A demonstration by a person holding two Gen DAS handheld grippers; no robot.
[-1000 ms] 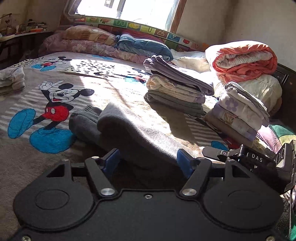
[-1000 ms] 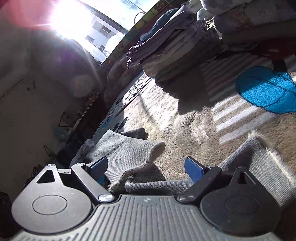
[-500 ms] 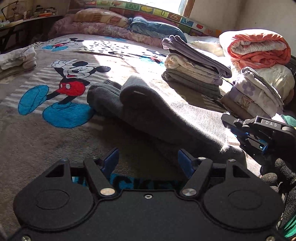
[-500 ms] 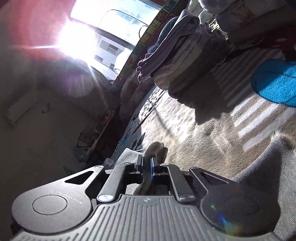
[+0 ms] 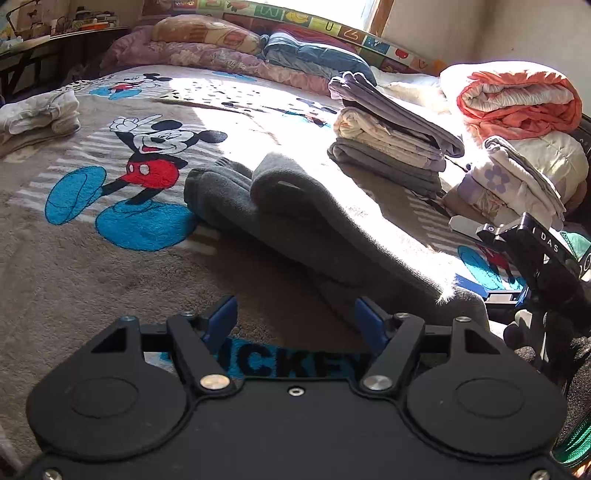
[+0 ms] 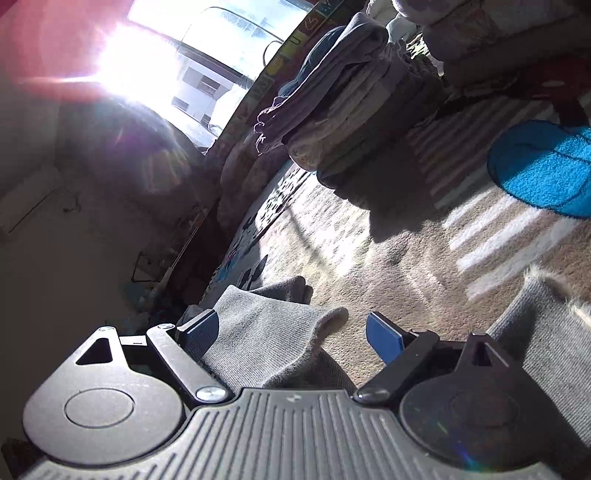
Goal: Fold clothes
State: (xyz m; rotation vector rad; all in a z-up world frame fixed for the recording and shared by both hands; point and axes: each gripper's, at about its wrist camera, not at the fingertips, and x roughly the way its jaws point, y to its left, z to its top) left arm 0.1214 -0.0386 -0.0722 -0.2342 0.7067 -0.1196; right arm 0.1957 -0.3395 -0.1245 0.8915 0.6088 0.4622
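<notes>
Left wrist view is showing both the left gripper (image 5: 295, 317) and right gripper (image 6: 291, 332) gaping empty, so that soft, floppy grey garment (image 5: 295, 218) is wanting a hem pinch.

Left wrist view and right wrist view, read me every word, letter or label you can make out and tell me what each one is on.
"DAS": on the black mount of the right hand-held gripper.
"ICKEY", partly hidden: in black on blue on the bed blanket, behind the left hand-held gripper.
"U", "G": on the colourful alphabet border under the window; its other tiles are unclear.
Right wrist view: nothing readable.
</notes>
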